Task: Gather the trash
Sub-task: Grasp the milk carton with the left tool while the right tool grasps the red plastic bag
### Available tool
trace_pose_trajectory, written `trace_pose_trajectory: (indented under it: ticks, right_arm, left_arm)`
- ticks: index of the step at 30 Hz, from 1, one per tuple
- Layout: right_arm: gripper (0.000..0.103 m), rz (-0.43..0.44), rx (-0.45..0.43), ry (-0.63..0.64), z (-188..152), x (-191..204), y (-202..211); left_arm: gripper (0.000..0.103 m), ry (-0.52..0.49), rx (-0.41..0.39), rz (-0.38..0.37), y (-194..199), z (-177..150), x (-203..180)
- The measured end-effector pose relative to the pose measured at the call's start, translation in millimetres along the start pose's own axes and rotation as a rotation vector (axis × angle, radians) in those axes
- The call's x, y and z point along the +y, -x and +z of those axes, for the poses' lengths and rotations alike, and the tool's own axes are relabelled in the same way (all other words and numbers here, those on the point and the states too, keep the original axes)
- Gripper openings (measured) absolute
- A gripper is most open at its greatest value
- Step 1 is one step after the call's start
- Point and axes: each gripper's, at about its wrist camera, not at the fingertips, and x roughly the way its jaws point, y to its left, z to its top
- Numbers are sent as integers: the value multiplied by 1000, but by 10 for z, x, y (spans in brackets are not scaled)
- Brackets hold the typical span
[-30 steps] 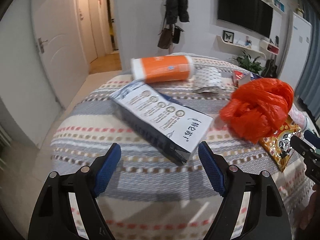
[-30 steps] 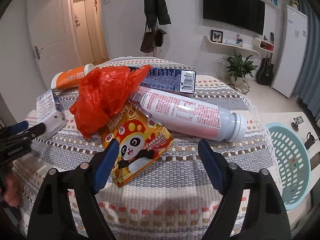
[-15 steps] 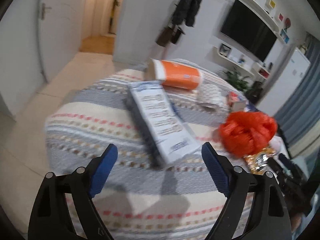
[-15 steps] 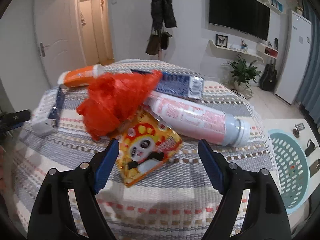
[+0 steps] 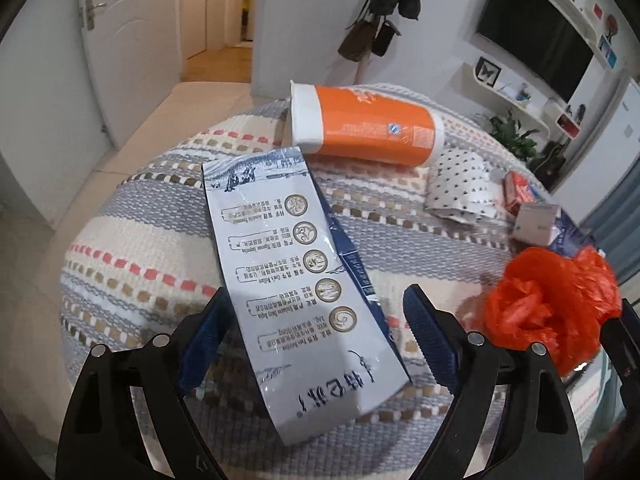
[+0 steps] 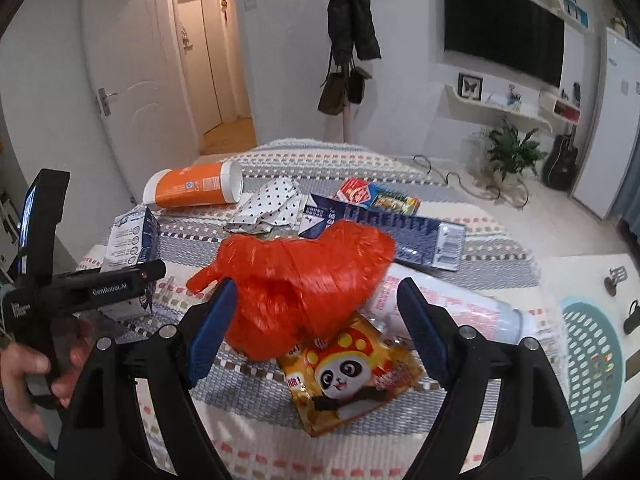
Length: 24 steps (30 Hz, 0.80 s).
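On my left feed the white-and-blue carton [image 5: 304, 280] lies flat near the left edge of the striped table [image 5: 132, 248], its near end between the spread blue pads of my left gripper [image 5: 320, 344], which grips nothing. I cannot tell whether the pads touch it. Past the carton's far end an orange canister [image 5: 364, 128] lies on its side toward the far edge, a dotted paper wrapper [image 5: 460, 192] just beside it.

On my right feed the crumpled orange bag [image 6: 308, 280] sits mid-table between the wide-apart pads of my right gripper [image 6: 316, 328], resting on a panda snack packet [image 6: 348, 376]. A white bottle [image 6: 452, 312] lies on its side beside them, a dark blue box [image 6: 400, 232] behind. A teal basket [image 6: 592, 368] stands off the table's right edge.
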Motion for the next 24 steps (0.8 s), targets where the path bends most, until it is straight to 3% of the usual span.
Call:
trace_pose_trajectory:
  ticks: [7, 11, 24]
  right_arm:
    - [82, -6, 35, 11, -59, 38, -135]
    - [83, -5, 49, 35, -84, 118, -177]
    - [83, -32, 60, 69, -94, 243, -296]
  left_arm:
    - [74, -37, -15, 29, 13, -24, -7]
    - [71, -34, -20, 8, 51, -54, 67]
    - [70, -53, -32, -1, 90, -89, 107]
